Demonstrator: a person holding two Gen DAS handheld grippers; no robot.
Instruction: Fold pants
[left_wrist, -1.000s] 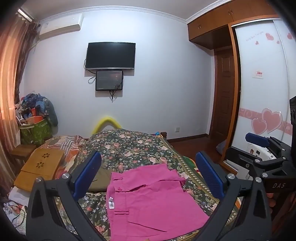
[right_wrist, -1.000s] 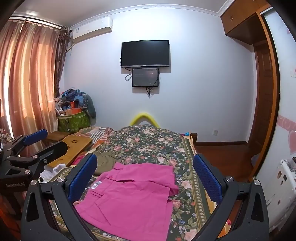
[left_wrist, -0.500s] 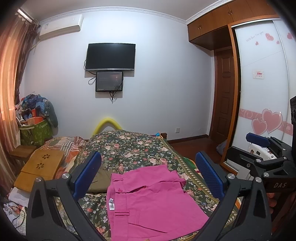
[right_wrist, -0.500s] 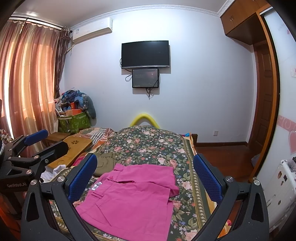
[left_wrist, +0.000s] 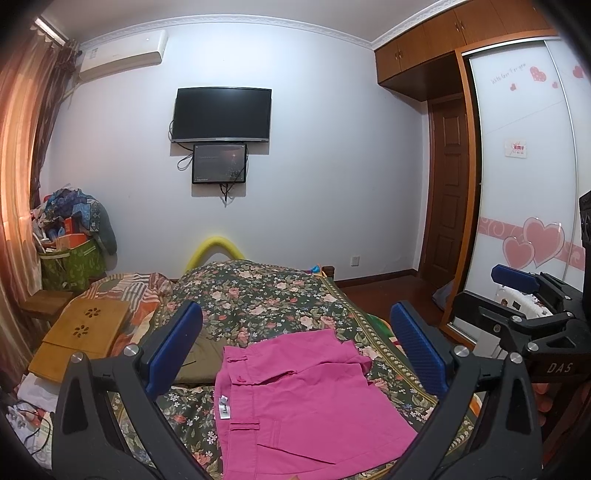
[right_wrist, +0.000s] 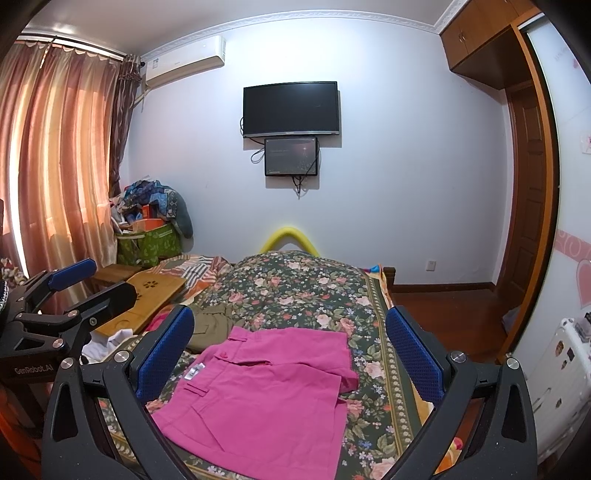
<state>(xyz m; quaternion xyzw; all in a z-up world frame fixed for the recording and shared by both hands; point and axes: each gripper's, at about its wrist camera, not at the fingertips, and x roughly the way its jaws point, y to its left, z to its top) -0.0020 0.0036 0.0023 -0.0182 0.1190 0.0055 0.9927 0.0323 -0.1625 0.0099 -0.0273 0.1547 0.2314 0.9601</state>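
**Both grippers raised above folded pink pants on the bed**

The pink pants lie flat on the floral bedspread, near its front edge. The garment is folded into a compact, roughly rectangular shape, with the waistband and its white label toward the left side. In the right wrist view the same pants sit between the two blue pads, below them and not touched.

The left gripper has its fingers spread wide — nothing sits between the pads, and neither pad contacts the fabric. The right gripper is in the same condition: fingers fully apart, holding nothing, positioned above the pants. Each gripper is visible at the edge of the other's camera — the right unit at the right margin of the left wrist view, the left unit at the left margin of the right wrist view.

An olive garment lies on the bedspread just behind the left rear corner of the pants. A wooden lap tray rests on the left part of the bed. A wall-mounted television hangs on the far wall, with a smaller screen directly beneath it.
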